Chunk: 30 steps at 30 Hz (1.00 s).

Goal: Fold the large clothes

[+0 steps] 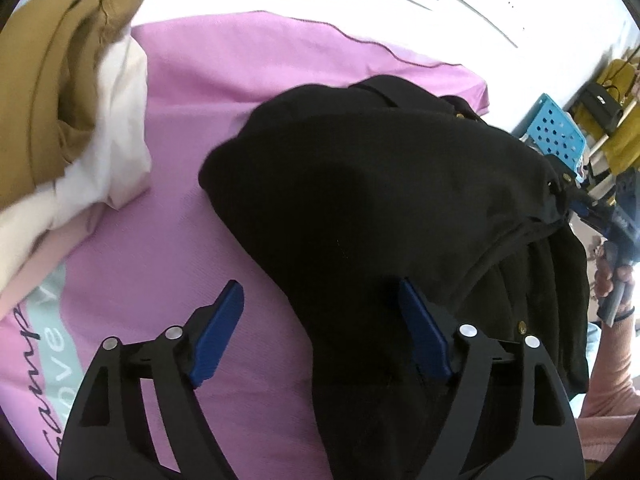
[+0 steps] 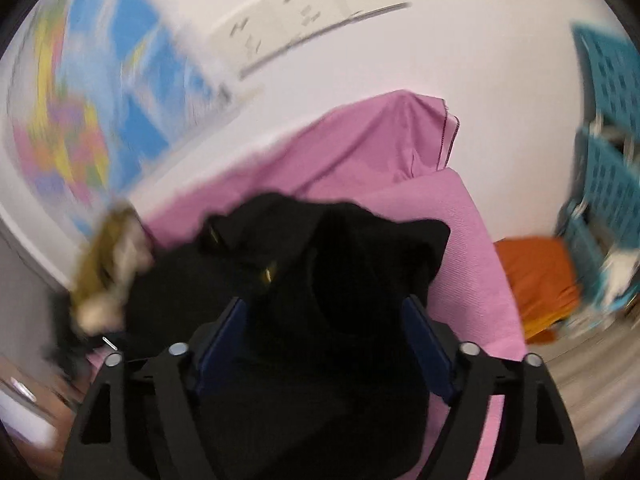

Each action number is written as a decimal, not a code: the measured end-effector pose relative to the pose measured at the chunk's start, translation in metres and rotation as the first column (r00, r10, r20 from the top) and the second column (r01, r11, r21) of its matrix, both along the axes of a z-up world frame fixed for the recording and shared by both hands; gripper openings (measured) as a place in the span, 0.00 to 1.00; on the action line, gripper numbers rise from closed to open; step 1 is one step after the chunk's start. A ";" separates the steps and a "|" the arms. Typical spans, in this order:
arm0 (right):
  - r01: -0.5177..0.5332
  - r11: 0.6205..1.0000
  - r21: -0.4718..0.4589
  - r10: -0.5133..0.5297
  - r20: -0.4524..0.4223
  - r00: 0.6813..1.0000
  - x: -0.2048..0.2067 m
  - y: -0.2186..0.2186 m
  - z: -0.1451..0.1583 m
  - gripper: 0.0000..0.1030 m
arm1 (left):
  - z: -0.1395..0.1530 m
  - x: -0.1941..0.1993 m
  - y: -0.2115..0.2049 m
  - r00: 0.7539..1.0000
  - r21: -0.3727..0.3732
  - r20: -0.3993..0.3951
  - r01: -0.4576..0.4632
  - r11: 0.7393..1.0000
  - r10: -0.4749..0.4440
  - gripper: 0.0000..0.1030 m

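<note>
A large black garment (image 1: 380,200) with small brass buttons lies bunched on a pink sheet (image 1: 224,80). My left gripper (image 1: 320,316) is open just above its near edge, the right finger over the cloth and the left finger over the sheet. The right wrist view is motion-blurred. There the black garment (image 2: 328,280) fills the gap between the fingers of my right gripper (image 2: 326,320), whose jaws stand wide apart. The right gripper also shows at the garment's far right edge in the left wrist view (image 1: 600,208), held by a hand.
A pile of tan and cream clothes (image 1: 68,92) lies at the sheet's left. Blue perforated crates (image 1: 556,128) stand past the right edge. An orange item (image 2: 536,280) lies right of the sheet. A white wall with sockets (image 2: 304,12) and a coloured map (image 2: 72,112) is behind.
</note>
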State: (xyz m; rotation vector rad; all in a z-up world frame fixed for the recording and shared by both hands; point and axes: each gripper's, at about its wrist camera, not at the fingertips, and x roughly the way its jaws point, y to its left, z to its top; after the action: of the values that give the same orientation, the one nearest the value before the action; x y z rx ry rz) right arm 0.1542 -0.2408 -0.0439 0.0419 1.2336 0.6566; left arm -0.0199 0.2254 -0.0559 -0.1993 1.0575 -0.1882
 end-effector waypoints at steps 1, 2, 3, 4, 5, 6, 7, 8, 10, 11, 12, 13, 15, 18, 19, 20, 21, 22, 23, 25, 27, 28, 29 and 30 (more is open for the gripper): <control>-0.017 1.000 0.003 0.017 -0.017 1.000 0.000 -0.001 -0.003 0.22 | -0.003 0.000 -0.001 1.000 -0.016 -0.009 0.012 1.000 -0.012 0.80; -0.026 1.000 0.007 0.026 -0.052 0.998 0.001 0.000 -0.008 0.12 | -0.006 0.000 -0.001 1.000 -0.031 -0.018 0.021 0.999 -0.021 0.80; -0.008 1.000 0.020 0.009 -0.087 0.996 0.003 0.000 -0.011 0.05 | -0.009 0.000 -0.001 0.999 -0.041 -0.027 0.020 0.999 -0.021 0.78; 0.012 0.997 0.076 -0.004 -0.110 0.994 0.004 -0.003 -0.008 0.05 | -0.011 0.000 -0.001 0.999 -0.038 -0.030 0.017 0.999 -0.019 0.63; 0.030 0.990 0.137 -0.012 -0.132 0.991 0.004 -0.006 -0.004 0.05 | -0.011 0.000 -0.002 0.999 -0.052 -0.028 0.037 0.998 -0.038 0.45; 0.057 0.975 0.216 -0.021 -0.164 0.986 0.003 -0.012 0.004 0.05 | -0.011 -0.001 0.001 0.999 -0.076 -0.029 0.041 0.996 -0.043 0.41; 0.066 0.959 0.276 -0.019 -0.170 0.985 0.002 -0.016 0.013 0.05 | -0.010 0.000 0.005 0.999 -0.082 -0.029 0.028 0.996 -0.031 0.32; 0.065 0.944 0.325 -0.014 -0.156 0.988 -0.001 -0.020 0.025 0.04 | -0.007 0.000 0.012 1.000 -0.078 -0.029 0.005 0.997 -0.007 0.24; 0.078 0.957 0.278 -0.044 -0.127 0.991 -0.002 -0.023 0.030 0.06 | -0.001 0.000 0.020 1.000 -0.049 -0.018 -0.024 0.999 0.023 0.17; 0.082 0.971 0.223 -0.057 -0.118 0.991 -0.001 -0.021 0.026 0.07 | 0.001 0.000 0.026 0.999 -0.024 -0.014 -0.047 0.999 0.046 0.17; 0.086 0.986 0.143 -0.068 -0.126 0.990 0.000 -0.018 0.013 0.16 | 0.001 0.000 0.031 0.998 -0.038 -0.020 -0.055 0.998 0.054 0.17; 0.094 0.992 0.089 -0.082 -0.136 0.987 0.002 -0.016 0.001 0.32 | 0.001 0.000 0.034 0.998 -0.048 -0.027 -0.056 0.997 0.055 0.18; 0.082 0.995 -0.056 -0.087 -0.099 0.991 0.004 -0.009 -0.020 0.42 | 0.002 -0.006 0.034 0.998 -0.042 -0.020 -0.058 0.997 0.058 0.24; 0.095 0.994 -0.045 -0.099 -0.097 0.990 0.001 -0.016 -0.021 0.46 | 0.006 -0.023 0.031 0.999 -0.054 0.000 -0.036 0.998 0.036 0.43; 0.107 0.994 -0.018 -0.108 -0.084 0.991 -0.003 -0.021 -0.015 0.54 | 0.007 -0.026 0.031 0.999 -0.056 0.007 -0.033 0.998 0.034 0.54; 0.113 0.994 0.000 -0.113 -0.060 0.992 -0.006 -0.026 -0.005 0.58 | 0.009 -0.035 0.030 1.000 -0.064 0.017 -0.024 0.998 0.025 0.65; 0.117 0.993 0.017 -0.117 -0.017 0.993 -0.014 -0.032 0.009 0.64 | 0.010 -0.040 0.030 1.000 -0.074 0.023 -0.014 0.997 0.016 0.67; 0.112 0.993 0.032 -0.112 0.008 0.994 -0.019 -0.036 0.019 0.67 | 0.010 -0.047 0.030 1.000 -0.087 0.028 -0.004 0.996 0.006 0.68; 0.100 0.994 0.048 -0.101 0.020 0.995 -0.026 -0.041 0.027 0.69 | 0.009 -0.055 0.029 1.000 -0.115 0.024 0.011 0.993 -0.009 0.68; 0.058 0.995 0.083 -0.059 0.004 0.998 -0.047 -0.054 0.039 0.74 | 0.002 -0.064 0.028 1.000 -0.149 0.010 0.029 0.988 -0.028 0.69; 0.033 0.994 0.107 -0.030 -0.028 0.999 -0.067 -0.064 0.040 0.77 | -0.006 -0.076 0.024 0.999 -0.168 -0.018 0.044 0.985 -0.048 0.70; 0.019 0.994 0.108 -0.014 -0.052 0.999 -0.079 -0.070 0.038 0.77 | -0.011 -0.081 0.021 0.997 -0.181 -0.032 0.057 0.982 -0.064 0.70; 0.010 0.994 0.109 -0.003 -0.069 0.998 -0.088 -0.074 0.035 0.77 | -0.014 -0.087 0.018 0.996 -0.199 -0.040 0.070 0.978 -0.080 0.70; 0.010 0.993 0.117 0.001 -0.096 0.995 -0.101 -0.080 0.028 0.79 | -0.016 -0.094 0.016 0.995 -0.220 -0.041 0.083 0.972 -0.095 0.71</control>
State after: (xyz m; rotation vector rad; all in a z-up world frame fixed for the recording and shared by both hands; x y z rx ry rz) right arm 0.0531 -0.3211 -0.0156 0.1757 1.2853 0.7293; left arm -0.1136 0.2414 -0.0720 -0.3568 1.0969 -0.3830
